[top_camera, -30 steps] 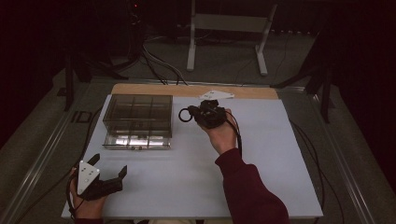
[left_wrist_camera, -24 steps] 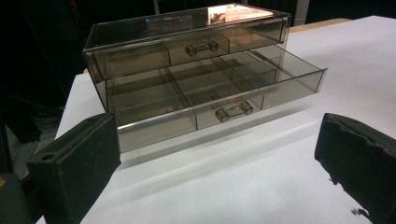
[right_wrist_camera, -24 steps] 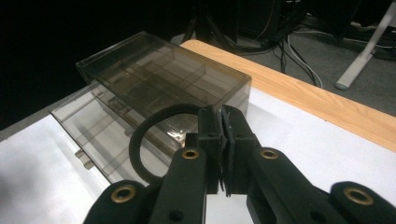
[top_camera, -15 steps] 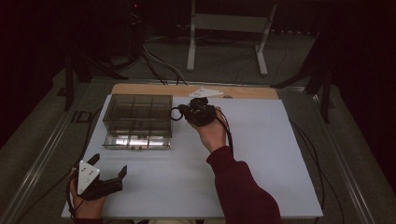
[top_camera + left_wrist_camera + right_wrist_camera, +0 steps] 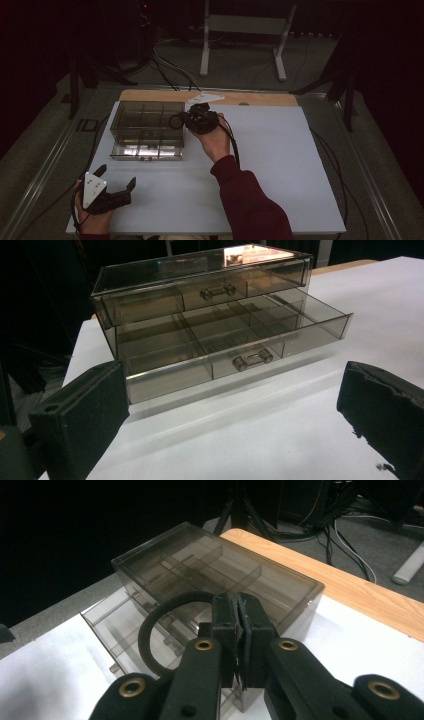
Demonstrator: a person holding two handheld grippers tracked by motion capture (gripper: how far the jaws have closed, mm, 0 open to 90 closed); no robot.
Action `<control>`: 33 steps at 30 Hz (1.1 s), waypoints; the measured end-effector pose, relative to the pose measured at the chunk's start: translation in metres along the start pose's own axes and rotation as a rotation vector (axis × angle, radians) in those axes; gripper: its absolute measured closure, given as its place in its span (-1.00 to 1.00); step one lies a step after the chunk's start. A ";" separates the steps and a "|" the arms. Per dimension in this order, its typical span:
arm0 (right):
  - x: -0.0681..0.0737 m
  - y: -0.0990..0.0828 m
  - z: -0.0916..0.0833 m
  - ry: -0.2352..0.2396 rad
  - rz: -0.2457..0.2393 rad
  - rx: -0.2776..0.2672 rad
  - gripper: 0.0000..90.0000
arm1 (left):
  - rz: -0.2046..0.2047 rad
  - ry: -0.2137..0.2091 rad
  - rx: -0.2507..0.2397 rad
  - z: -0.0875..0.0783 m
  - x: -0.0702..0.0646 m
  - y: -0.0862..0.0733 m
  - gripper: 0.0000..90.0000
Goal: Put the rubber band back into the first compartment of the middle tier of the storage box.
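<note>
The person's right arm, in a dark red sleeve (image 5: pixel 250 200), reaches forward and slightly left across the white table (image 5: pixel 280 165), the forearm rising from the near edge and the hand (image 5: pixel 214 142) wrapped under the right gripper (image 5: pixel 186 119). That gripper points left toward the smoky transparent drawer box (image 5: pixel 145 127) and hangs at the box's right end, just beside its top. Its jaws are pressed together on a black ring (image 5: pixel 165 630), a loop of dark band pinched between the pads and curving out to the left over the box's lid in the right gripper view. The box stands at the far left of the table, its lower drawer (image 5: pixel 235 347) pulled out toward the person and its upper drawer in. The left hand (image 5: pixel 87 220) rests at the near left corner of the table, holding the left gripper (image 5: pixel 117 177), which points toward the box with its jaws wide apart and nothing between them.
</note>
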State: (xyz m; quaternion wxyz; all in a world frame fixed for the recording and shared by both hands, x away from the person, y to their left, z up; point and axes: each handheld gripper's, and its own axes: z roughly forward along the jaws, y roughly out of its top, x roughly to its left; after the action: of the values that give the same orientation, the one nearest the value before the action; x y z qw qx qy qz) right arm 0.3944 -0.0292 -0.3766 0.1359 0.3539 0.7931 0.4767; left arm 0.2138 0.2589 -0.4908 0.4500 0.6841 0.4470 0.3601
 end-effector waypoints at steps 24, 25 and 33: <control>0.031 0.019 0.039 0.054 -0.015 0.013 0.96 | -0.004 -0.003 -0.006 0.004 0.001 0.001 -0.98; 0.032 0.019 0.040 0.058 -0.016 0.013 0.96 | -0.005 -0.003 -0.007 0.004 0.001 0.001 -0.98; 0.041 0.022 0.052 0.083 -0.006 0.016 0.96 | -0.009 -0.007 -0.014 0.003 0.001 0.001 -0.98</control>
State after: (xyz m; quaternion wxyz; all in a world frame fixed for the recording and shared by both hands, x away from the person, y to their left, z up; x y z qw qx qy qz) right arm 0.4031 0.0400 -0.3797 0.1014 0.3324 0.8029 0.4844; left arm 0.2171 0.2589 -0.4913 0.4582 0.6800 0.4461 0.3588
